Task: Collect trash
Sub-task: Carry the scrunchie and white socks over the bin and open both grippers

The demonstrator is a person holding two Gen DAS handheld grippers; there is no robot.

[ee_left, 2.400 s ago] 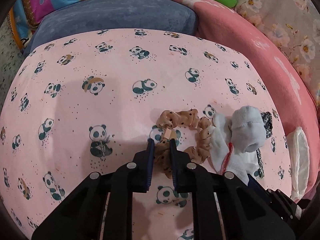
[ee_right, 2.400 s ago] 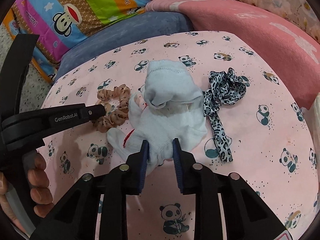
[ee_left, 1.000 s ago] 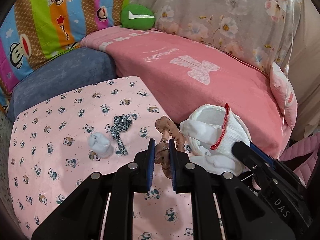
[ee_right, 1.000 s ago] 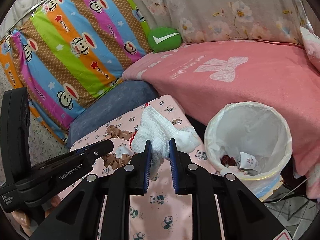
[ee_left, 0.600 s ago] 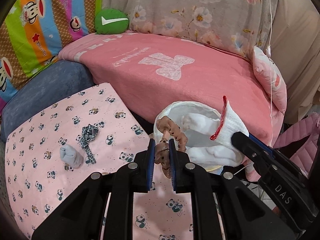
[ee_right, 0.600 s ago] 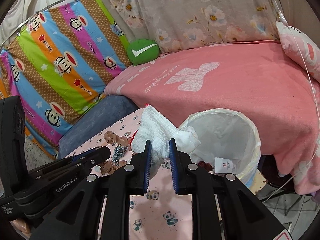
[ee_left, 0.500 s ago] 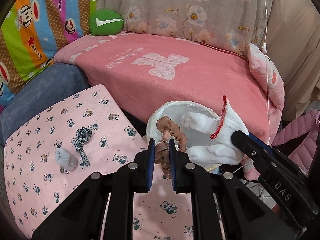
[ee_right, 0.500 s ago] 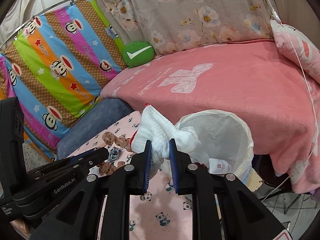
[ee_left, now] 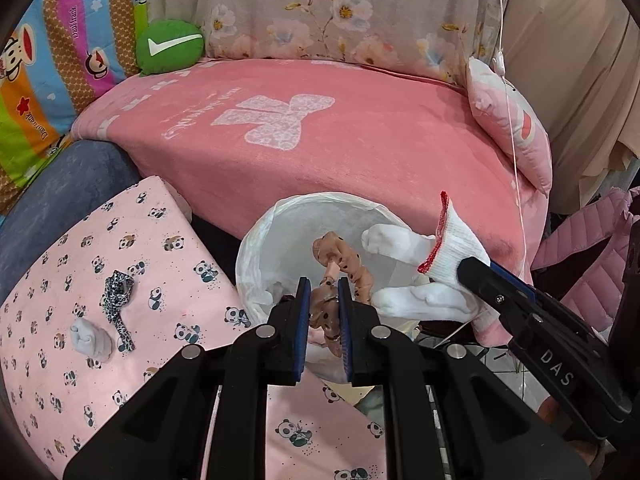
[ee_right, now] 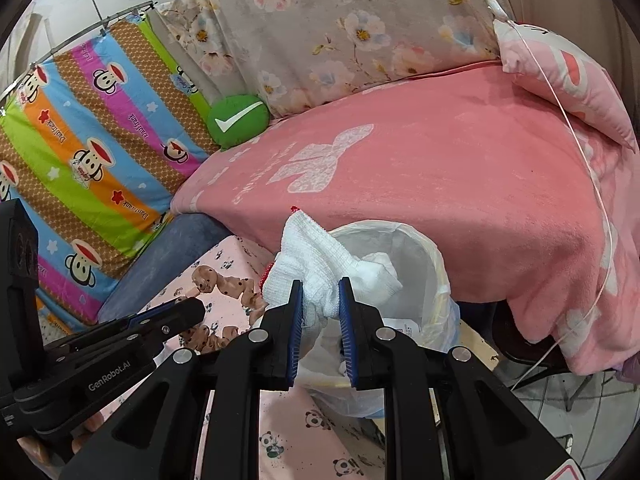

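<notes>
Left wrist view: your left gripper [ee_left: 324, 300] is clamped nearly shut on the tan spotted scrunchie [ee_left: 340, 264], which hangs right over the open mouth of the white-lined trash bin [ee_left: 256, 248]. Your right gripper [ee_right: 320, 300] is squeezed just as tight on the white glove with the red cuff [ee_right: 320, 264], held at the bin's near rim. The leopard-print scrunchie [ee_left: 117, 300] and grey sock [ee_left: 90, 338] lie on the panda sheet [ee_left: 140, 248].

Bright, even indoor light; sharp focus, strong fisheye bending at edges.
</notes>
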